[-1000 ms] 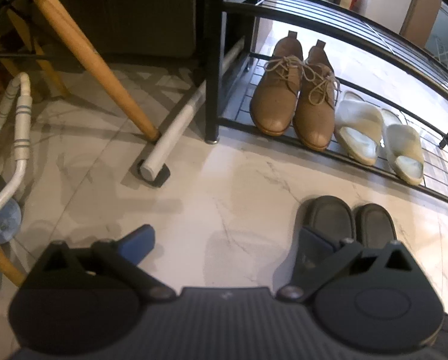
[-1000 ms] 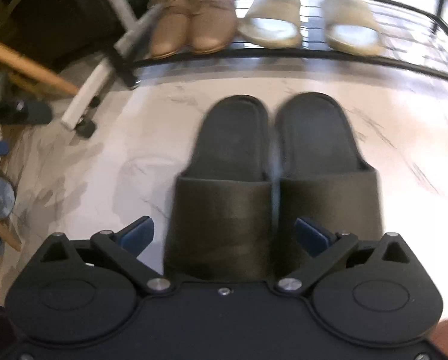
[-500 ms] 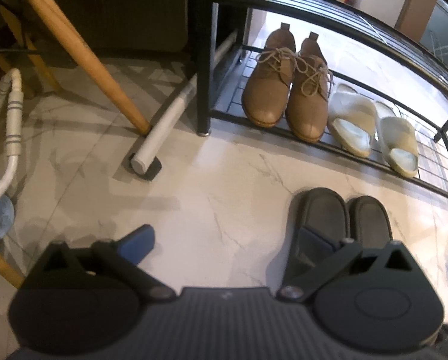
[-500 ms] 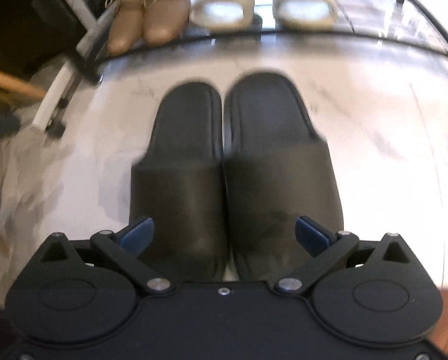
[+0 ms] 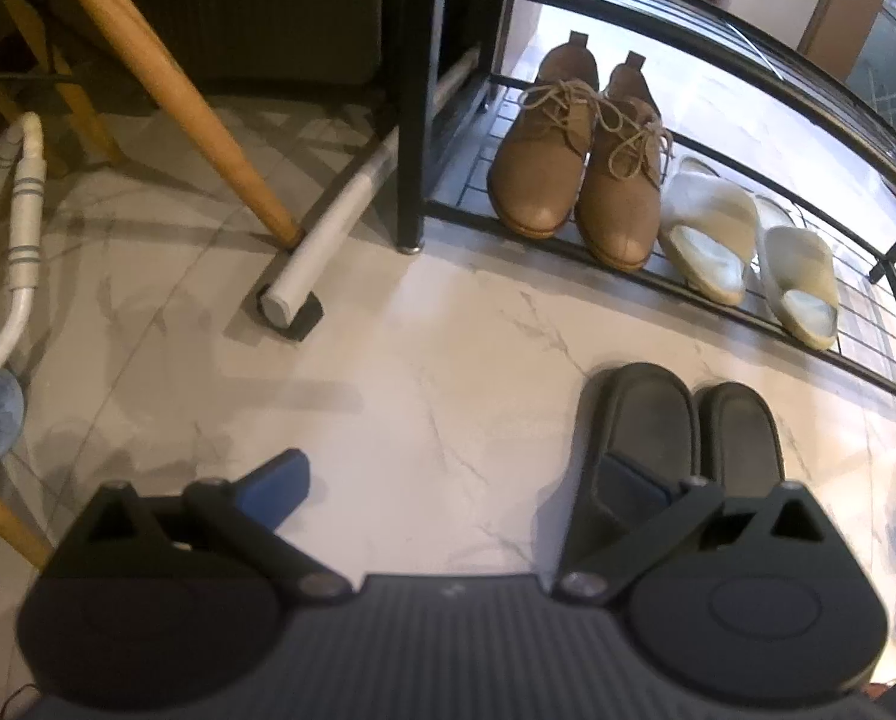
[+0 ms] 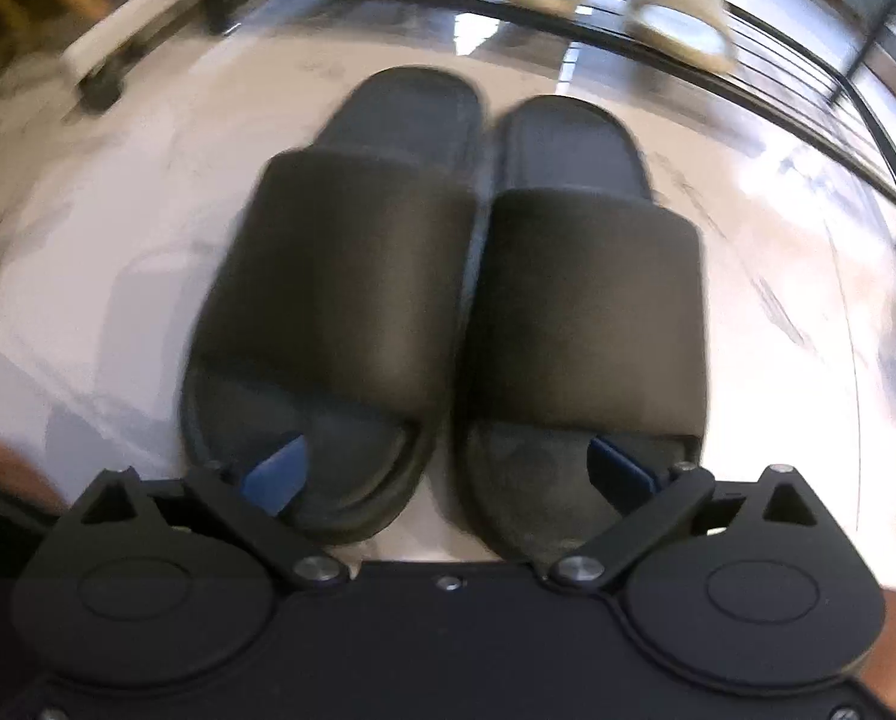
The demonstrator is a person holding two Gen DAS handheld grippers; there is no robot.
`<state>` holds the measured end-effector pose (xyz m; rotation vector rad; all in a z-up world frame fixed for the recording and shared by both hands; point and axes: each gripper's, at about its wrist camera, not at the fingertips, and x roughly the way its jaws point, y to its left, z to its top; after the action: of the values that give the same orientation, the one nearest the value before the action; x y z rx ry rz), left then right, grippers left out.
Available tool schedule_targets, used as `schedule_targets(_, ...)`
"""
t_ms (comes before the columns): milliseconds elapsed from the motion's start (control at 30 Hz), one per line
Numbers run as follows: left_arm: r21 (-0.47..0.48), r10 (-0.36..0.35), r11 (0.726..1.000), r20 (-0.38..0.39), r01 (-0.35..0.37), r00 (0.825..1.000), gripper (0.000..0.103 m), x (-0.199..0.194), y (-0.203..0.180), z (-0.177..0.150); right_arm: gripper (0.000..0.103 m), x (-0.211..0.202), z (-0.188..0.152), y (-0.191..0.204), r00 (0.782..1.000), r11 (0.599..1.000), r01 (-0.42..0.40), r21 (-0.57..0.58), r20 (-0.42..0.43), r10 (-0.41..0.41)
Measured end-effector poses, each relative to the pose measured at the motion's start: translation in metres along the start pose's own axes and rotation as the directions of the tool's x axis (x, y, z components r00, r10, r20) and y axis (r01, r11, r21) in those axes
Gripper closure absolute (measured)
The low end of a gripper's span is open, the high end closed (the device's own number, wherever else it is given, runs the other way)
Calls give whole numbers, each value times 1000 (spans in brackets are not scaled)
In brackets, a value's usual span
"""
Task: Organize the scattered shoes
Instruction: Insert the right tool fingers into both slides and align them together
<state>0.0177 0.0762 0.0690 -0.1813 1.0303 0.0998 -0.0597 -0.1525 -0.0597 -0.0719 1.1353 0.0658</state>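
Right tool [image 6: 448, 474] had closed in on the black slides [image 6: 448, 300]. A second earlier they sat well ahead of it; at this moment the toe ends lay between its spread blue fingers [image 6: 276, 471], one finger over each slide's toe. Jaws were wide open, nothing gripped. The right view was motion-blurred, so contact with the foam could not be confirmed.

Meaning for the task, as I read it: approach was basically done, and the next step was likely a pinch on the pair, or on one strap, then a lift to the rack.

Slides were side by side, touching, on the marble floor [image 5: 435, 372] just in front of the rack [image 5: 718, 300]. Heels pointed at the rack, toes at the tool.

The rack's bottom shelf already held the tan lace-ups [image 5: 580, 180] and the white slides [image 5: 754, 246]. Free wire showed to the right of the white pair in the right view, a likely slot.

Left tool [image 5: 454, 480] was also open and empty, hovering over bare floor to the left of the black pair. Its right finger overlapped the left slide in view; I could not tell if it touched. Versus the earlier left frames, the scene had slid only slightly, so that hand was mostly idle.

Risk: a wide grab across two soft slides could drop one.
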Motion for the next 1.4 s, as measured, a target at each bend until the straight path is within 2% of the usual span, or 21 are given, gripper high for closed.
schedule_targets(33,2,1,1000,0,-1,1000,1,0,0,0,3,3,2,-7,1000,999,-20,43,-3,20)
schedule_targets(100,3,3,1000,-3,-3,1000,1,0,0,0,3,10,3,-10,1000,999,-20,41,-14,20)
schedule_targets(200,4,5,1000,-5,-5,1000,1,0,0,-1,3,15,6,-1,1000,1000,-23,-22,-11,22)
schedule_targets(300,-1,7,1000,-11,-7,1000,1,1,0,-1,4,16,8,2,999,999,-34,-36,-5,34)
schedule_targets(367,-1,8,1000,-14,-8,1000,1,2,0,-1,19,15,9,0,998,998,-53,-31,19,54)
schedule_targets(500,-2,12,1000,-20,-12,1000,1,3,-1,-2,21,17,11,1,998,998,-54,-36,26,55)
schedule_targets(533,-4,12,1000,-21,-12,1000,1,3,-1,-2,19,17,11,1,998,998,-57,-37,22,58)
schedule_targets(567,-5,12,1000,-23,-12,1000,1,3,-1,-2,9,19,12,1,998,997,-65,-38,14,66)
schedule_targets(633,-7,16,1000,-27,-16,1000,1,4,-1,-1,0,23,15,1,996,995,-85,-49,-4,85)
schedule_targets(700,-10,21,1000,-32,-22,999,1,6,0,-1,0,26,18,5,997,995,-77,-68,-9,76)
schedule_targets(800,-17,30,999,-48,-31,998,1,10,1,-1,19,20,19,2,997,996,-71,-55,34,73)
schedule_targets(867,-15,37,999,-56,-38,998,1,13,0,-1,53,13,18,-1,993,995,-90,-48,72,94)
schedule_targets(967,-1,48,999,-52,-48,997,1,13,-2,-2,88,1,17,4,990,997,-62,-56,122,68)
schedule_targets(1067,7,55,998,-56,-55,997,1,15,-3,-2,92,-13,16,6,984,998,-38,-43,174,44)
schedule_targets(1167,5,57,998,-66,-56,996,1,16,-3,-3,91,-23,17,-2,982,997,-72,17,175,68)
schedule_targets(1233,-2,52,999,-65,-52,997,1,16,-1,-2,84,-23,15,-15,984,988,-111,111,150,94)
schedule_targets(1267,-5,50,999,-65,-50,997,1,15,-1,-2,67,-23,14,-22,985,979,-128,159,138,107)
schedule_targets(1300,-8,48,999,-66,-48,997,1,15,-1,-3,55,-22,11,-30,985,966,-139,217,127,113)
schedule_targets(1333,-10,46,999,-66,-46,997,1,15,-1,-3,37,-21,7,-38,986,950,-148,274,116,120)
schedule_targets(1367,-12,43,999,-67,-44,997,1,14,0,-3,33,-19,3,-46,986,931,-156,330,106,128)
schedule_targets(1400,-13,40,999,-68,-41,997,1,14,0,-3,34,-18,0,-53,986,914,-161,373,96,135)
